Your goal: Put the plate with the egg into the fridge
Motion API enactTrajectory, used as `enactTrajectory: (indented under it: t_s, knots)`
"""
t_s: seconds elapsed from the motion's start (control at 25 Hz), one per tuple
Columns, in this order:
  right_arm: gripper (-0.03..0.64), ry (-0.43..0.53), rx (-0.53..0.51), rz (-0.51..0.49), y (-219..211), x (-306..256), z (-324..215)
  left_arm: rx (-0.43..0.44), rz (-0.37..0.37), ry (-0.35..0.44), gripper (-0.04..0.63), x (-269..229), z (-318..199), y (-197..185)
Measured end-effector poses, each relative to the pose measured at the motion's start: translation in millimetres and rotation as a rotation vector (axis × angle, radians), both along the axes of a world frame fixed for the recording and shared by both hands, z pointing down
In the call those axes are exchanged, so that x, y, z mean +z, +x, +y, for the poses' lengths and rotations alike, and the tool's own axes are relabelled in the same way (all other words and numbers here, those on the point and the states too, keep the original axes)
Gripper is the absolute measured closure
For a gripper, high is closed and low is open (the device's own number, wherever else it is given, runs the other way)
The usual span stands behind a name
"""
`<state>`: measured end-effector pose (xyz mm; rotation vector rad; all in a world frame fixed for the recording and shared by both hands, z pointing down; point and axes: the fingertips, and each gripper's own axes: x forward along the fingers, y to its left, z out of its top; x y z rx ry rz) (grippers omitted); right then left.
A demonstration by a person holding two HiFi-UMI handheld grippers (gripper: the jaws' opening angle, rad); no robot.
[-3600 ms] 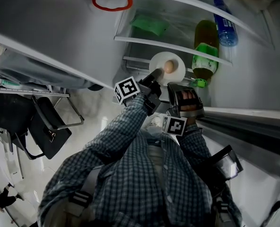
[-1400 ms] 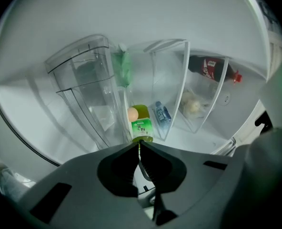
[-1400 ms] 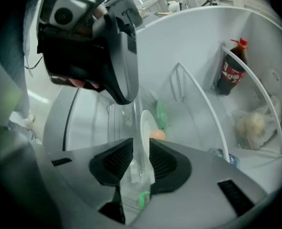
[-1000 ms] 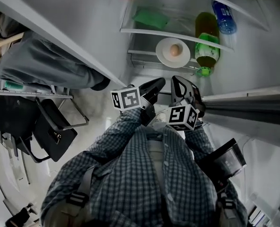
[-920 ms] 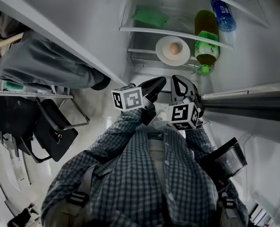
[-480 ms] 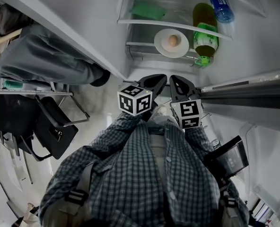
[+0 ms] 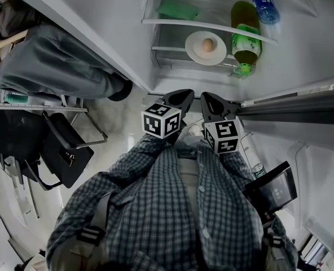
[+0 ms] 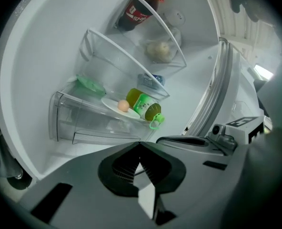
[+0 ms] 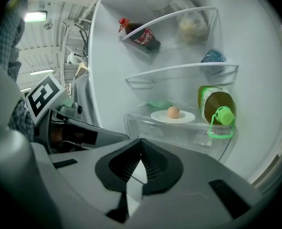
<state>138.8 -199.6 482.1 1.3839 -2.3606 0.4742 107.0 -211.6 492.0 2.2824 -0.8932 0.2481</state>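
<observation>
Both grippers have drawn back from the white fridge [image 9: 110, 61].
We hold our left gripper [image 7: 184, 94] and right gripper [image 7: 205, 97] pinched shut and empty; the round white plate [image 7: 196, 43] with its brown egg [image 7: 208, 45] sits on the clear shelf [image 7: 167, 49], well ahead of both.

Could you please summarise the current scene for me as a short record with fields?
plate: inside the fridge, resting on top of the clear bin, nothing gripping it
egg: on the plate
green-capped bottle: beside the plate
left gripper: jaws shut, empty, well apart from the plate
right gripper: jaws shut, empty, well apart from the plate
task status: plate with egg appears to be in place
</observation>
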Motion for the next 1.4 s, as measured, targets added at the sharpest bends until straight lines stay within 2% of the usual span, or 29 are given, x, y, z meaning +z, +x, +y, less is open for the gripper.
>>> enactTrajectory:
  t_s: [0.36,0.76,1.4]
  knots:
    - [0.611,0.020,-0.021,0.026,-8,-2,2,0.030,-0.002,-0.024,0.588,5,7,5]
    - [0.611,0.021,-0.010,0.045,-7,-1,2,0.058,-0.040,0.011,0.588,3,6,10]
    - [0.611,0.019,-0.023,0.048,-10,2,5,0.056,-0.047,0.021,0.588,-1,9,10]
